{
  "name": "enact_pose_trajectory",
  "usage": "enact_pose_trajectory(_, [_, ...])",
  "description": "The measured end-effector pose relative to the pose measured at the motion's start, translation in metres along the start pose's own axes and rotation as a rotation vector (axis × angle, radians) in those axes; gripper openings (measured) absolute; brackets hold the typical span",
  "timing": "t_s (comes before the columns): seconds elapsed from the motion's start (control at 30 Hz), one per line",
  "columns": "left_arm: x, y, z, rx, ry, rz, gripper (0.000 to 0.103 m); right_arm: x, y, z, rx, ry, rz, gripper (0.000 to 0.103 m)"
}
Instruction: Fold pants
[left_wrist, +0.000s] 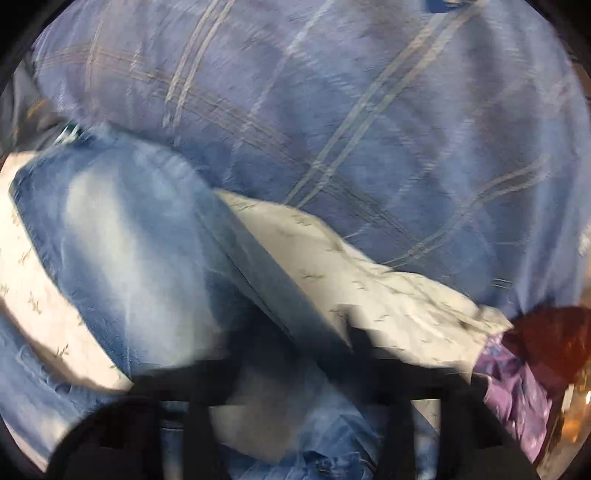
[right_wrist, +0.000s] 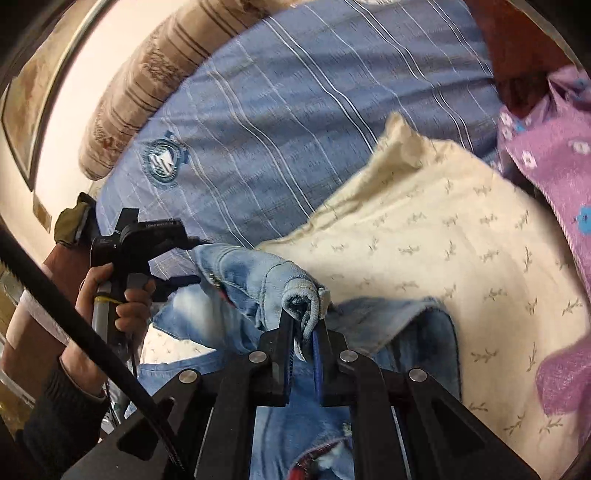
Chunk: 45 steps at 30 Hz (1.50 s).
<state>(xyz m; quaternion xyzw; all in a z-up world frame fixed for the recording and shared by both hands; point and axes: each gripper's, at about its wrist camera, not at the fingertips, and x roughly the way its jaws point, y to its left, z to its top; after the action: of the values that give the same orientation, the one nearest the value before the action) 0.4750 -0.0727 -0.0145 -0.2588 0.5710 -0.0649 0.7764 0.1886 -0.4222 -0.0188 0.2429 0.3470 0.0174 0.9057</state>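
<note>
Light blue jeans (right_wrist: 258, 273) lie over a cream printed pillow (right_wrist: 443, 258) on the bed. My right gripper (right_wrist: 304, 325) is shut on a rolled bit of their denim edge, held just above the pillow. The waistband runs raised from there leftwards to my left gripper (right_wrist: 199, 264), held by a hand (right_wrist: 122, 295), whose fingers meet the denim's other end. In the blurred left wrist view the jeans (left_wrist: 122, 229) fill the left and bottom. Denim runs between the dark fingers of the left gripper (left_wrist: 299, 350), and the pads are smeared.
A blue plaid sheet (right_wrist: 277, 110) covers the bed behind. A brown striped bolster (right_wrist: 147, 81) lies along the far wall side. Purple flowered cloth (right_wrist: 554, 147) and a dark red piece (right_wrist: 517, 37) sit at the right; both also show in the left wrist view's lower right.
</note>
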Motion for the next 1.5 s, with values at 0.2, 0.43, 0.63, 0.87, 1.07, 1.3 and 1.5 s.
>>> enact_pose_trajectory(0.2, [-0.072,0.032,-0.034,-0.008,-0.122,-0.138,0.006,0.0,-0.014,0.001,0.029,-0.001,0.006,0.008])
enact_pose_trajectory(0.43, [-0.139,0.116,-0.139,-0.024,-0.108,-0.265,0.006,-0.032,-0.004,-0.013,-0.028,-0.017,-0.048,0.01])
enact_pose_trajectory(0.63, [-0.094,0.183,-0.215,-0.048,0.009,-0.183,0.009,-0.016,-0.018,-0.064,0.045,0.155,-0.194,0.029])
enact_pose_trajectory(0.87, [-0.096,0.206,-0.215,-0.045,-0.018,-0.221,0.026,-0.06,-0.038,-0.085,0.168,0.086,-0.134,0.087])
enact_pose_trajectory(1.07, [-0.083,0.204,-0.213,-0.051,-0.005,-0.231,0.026,-0.053,-0.04,-0.08,0.217,0.141,-0.081,0.086])
enact_pose_trajectory(1.3, [-0.074,0.19,-0.205,-0.06,-0.004,-0.207,0.026,-0.012,-0.032,-0.082,0.159,0.282,-0.301,0.053])
enact_pose_trajectory(1.5, [-0.075,0.186,-0.207,-0.044,-0.008,-0.196,0.026,-0.037,-0.052,-0.093,0.309,0.273,-0.138,0.053])
